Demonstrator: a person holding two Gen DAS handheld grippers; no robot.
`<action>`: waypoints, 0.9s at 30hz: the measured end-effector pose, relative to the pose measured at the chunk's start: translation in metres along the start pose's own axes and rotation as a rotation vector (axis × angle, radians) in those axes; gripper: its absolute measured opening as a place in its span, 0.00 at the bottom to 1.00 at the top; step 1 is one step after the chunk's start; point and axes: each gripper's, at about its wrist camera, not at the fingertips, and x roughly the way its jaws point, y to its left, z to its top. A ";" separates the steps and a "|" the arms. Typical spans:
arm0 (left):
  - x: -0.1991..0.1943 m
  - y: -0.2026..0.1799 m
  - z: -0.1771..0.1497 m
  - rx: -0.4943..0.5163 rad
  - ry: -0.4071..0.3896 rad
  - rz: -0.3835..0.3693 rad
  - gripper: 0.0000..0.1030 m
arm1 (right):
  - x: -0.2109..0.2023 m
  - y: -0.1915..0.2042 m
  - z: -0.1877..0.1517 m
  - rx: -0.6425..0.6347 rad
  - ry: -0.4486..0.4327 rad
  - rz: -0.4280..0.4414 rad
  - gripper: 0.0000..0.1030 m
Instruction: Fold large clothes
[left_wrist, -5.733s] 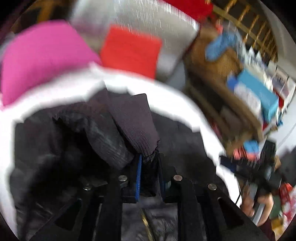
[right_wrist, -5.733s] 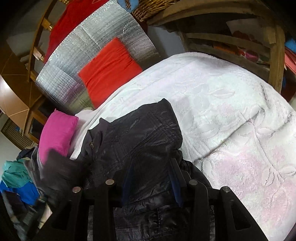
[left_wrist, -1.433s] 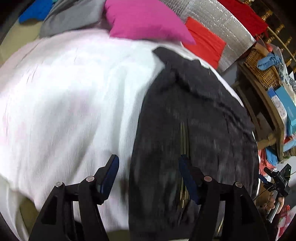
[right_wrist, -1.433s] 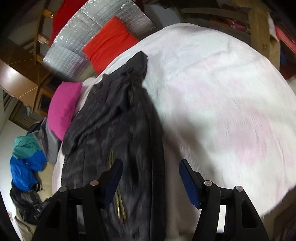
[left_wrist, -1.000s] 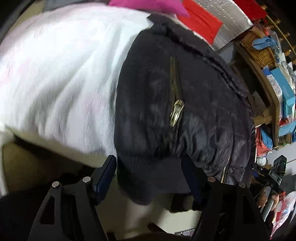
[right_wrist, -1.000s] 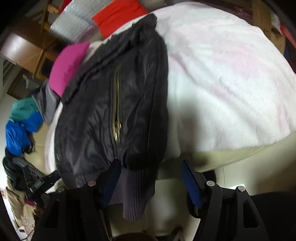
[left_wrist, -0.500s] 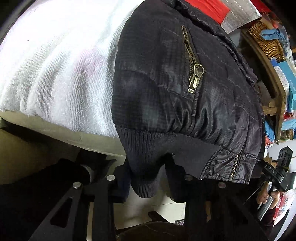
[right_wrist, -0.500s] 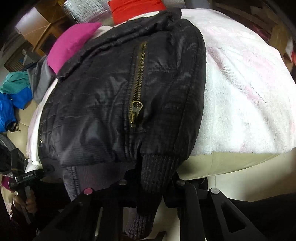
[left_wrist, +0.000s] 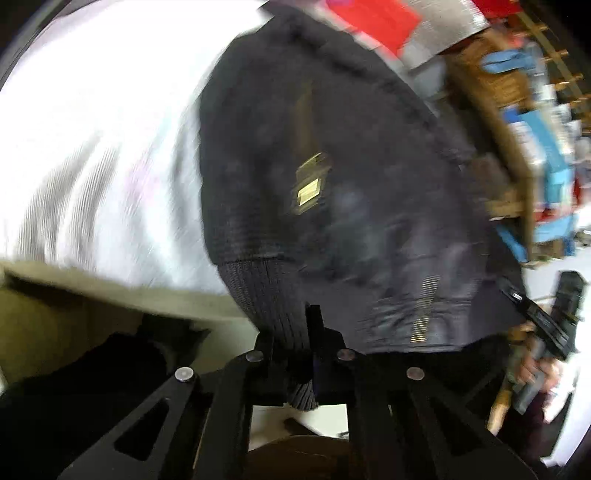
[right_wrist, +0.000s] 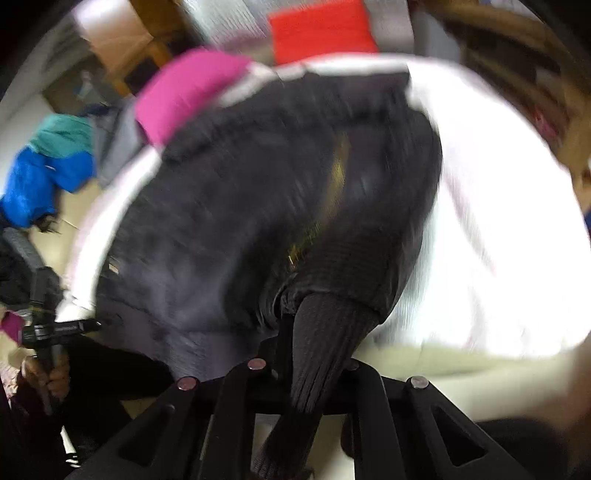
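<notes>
A black jacket (left_wrist: 351, 177) lies on a bed with a white cover (left_wrist: 92, 147), its bottom edge hanging over the near side. The left gripper (left_wrist: 295, 354) has just closed its jaws and pinches the knit hem (left_wrist: 269, 295). The right gripper (right_wrist: 314, 358) has just closed too and pinches the hem's other corner. A pink pillow (right_wrist: 184, 88) sits far back.

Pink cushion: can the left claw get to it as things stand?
Probably not. The left claw is shut on the ribbed hem of the black jacket at the bed's near edge; the pink cushion lies at the far end, beyond the jacket.
</notes>
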 end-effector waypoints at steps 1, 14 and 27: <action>-0.011 -0.005 0.006 0.014 -0.020 -0.030 0.09 | -0.006 0.000 0.007 0.004 -0.021 0.018 0.09; -0.081 -0.064 0.241 0.081 -0.289 -0.158 0.09 | -0.001 -0.034 0.195 0.183 -0.379 0.073 0.09; 0.072 -0.029 0.462 -0.047 -0.282 -0.058 0.09 | 0.189 -0.114 0.393 0.396 -0.329 -0.053 0.08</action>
